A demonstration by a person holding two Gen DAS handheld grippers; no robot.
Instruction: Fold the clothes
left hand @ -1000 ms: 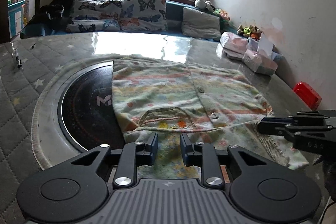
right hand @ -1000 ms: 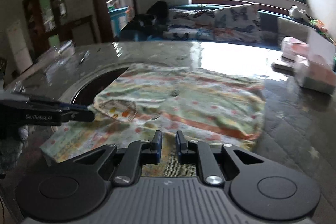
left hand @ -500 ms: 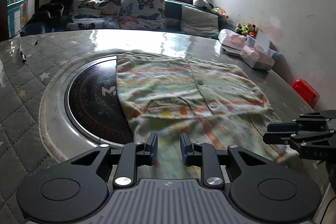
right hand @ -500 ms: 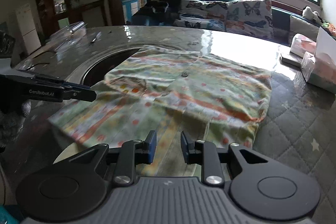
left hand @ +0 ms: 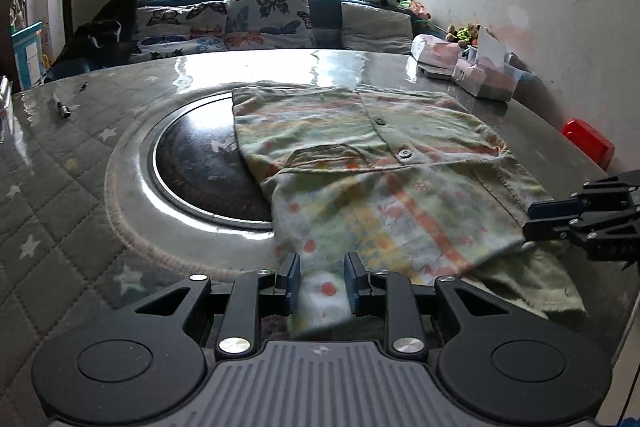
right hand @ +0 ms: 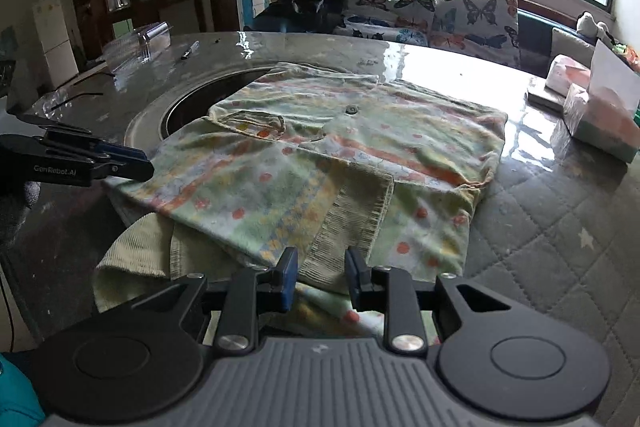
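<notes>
A pale green shirt (left hand: 360, 131) with orange stripes, dots, buttons and a pocket lies flat on the quilted table (left hand: 60, 211). Its paler lower part (right hand: 256, 195) reaches the near edge, where a ribbed olive hem (right hand: 352, 227) hangs over. My left gripper (left hand: 322, 267) is open at that near edge with loose fabric lying between its fingers. It also shows from the side as the left gripper (right hand: 146, 165). My right gripper (right hand: 320, 263) is open over the ribbed hem, pads apart from it. At the right of the left wrist view, the right gripper (left hand: 528, 221) hovers by the shirt's side.
A round black plate (left hand: 200, 163) is set into the table, partly under the shirt. A pen (left hand: 63, 108) lies far left. Tissue packs (left hand: 480, 83) and a red box (left hand: 588, 143) sit by the right wall. A sofa with butterfly cushions (left hand: 264, 15) is behind.
Both grippers have drawn back toward the near table edge, so more of the lower fabric shows. The right jaws have widened from nearly shut. The left jaws kept their gap.
</notes>
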